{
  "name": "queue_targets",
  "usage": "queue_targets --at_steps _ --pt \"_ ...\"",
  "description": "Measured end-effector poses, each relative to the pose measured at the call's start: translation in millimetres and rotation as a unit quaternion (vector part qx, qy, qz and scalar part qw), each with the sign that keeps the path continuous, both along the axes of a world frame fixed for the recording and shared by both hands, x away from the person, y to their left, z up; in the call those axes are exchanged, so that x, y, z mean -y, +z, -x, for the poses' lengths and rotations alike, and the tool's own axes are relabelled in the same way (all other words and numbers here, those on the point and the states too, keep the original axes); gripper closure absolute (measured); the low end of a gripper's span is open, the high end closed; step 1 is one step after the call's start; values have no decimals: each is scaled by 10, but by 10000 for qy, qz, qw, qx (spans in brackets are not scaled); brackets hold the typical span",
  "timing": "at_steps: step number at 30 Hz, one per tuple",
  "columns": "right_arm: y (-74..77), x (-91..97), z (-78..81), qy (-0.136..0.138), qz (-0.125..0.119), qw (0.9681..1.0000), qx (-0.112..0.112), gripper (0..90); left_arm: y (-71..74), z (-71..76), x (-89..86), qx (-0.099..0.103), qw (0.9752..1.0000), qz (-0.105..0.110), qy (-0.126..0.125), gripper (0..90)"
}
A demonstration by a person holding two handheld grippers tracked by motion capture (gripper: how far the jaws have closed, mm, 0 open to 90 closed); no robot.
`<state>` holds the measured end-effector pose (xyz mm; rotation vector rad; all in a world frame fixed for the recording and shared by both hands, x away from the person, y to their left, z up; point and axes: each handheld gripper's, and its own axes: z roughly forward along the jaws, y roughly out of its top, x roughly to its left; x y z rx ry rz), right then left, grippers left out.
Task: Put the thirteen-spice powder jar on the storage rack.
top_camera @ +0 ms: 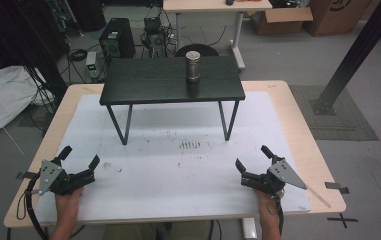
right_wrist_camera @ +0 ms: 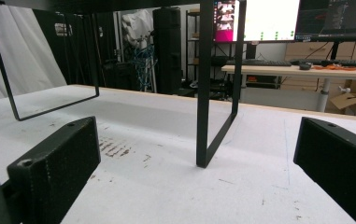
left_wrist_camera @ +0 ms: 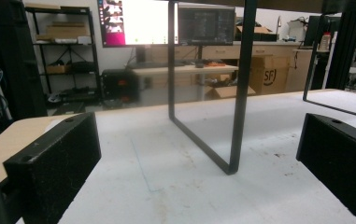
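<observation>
A metal can (top_camera: 193, 65) stands upright on a small black raised table (top_camera: 143, 82) at the back of the white mat (top_camera: 178, 165). My left gripper (top_camera: 80, 158) rests near the mat's front left, held by a hand, jaws wide open with nothing between them. My right gripper (top_camera: 253, 157) rests at the front right, also open and empty. Along the left gripper (left_wrist_camera: 199, 154) stands the black table's left leg frame (left_wrist_camera: 238, 116). Ahead of the right gripper (right_wrist_camera: 196, 158) stands the right leg frame (right_wrist_camera: 204, 93).
The wooden tabletop (top_camera: 308, 145) rims the mat. Dark scuff marks (top_camera: 189, 145) lie mid-mat. Beyond the table stand computer cases (top_camera: 117, 37), cables, a desk (top_camera: 213, 6) and cardboard boxes (top_camera: 283, 20). A black post (top_camera: 358, 50) rises at the right.
</observation>
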<state>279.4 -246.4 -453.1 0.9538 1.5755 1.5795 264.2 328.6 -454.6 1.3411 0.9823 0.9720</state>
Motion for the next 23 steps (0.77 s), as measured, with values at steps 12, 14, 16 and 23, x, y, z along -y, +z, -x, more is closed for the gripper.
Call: queue_targets --at_steps 12,14,16,23 --pt "-22 -18 51 -73 73 9997 215 5 0 0 2 1 10000 -6 1 3" --pt "-24 -15 53 -76 64 9997 226 4 0 -1 2 2 10000 1 0 2" --pt "-23 -17 50 -76 73 9997 217 4 0 -1 2 1 10000 -4 -1 3" --pt "-23 -15 44 -73 69 9998 187 4 0 -1 2 0 10000 3 1 2"
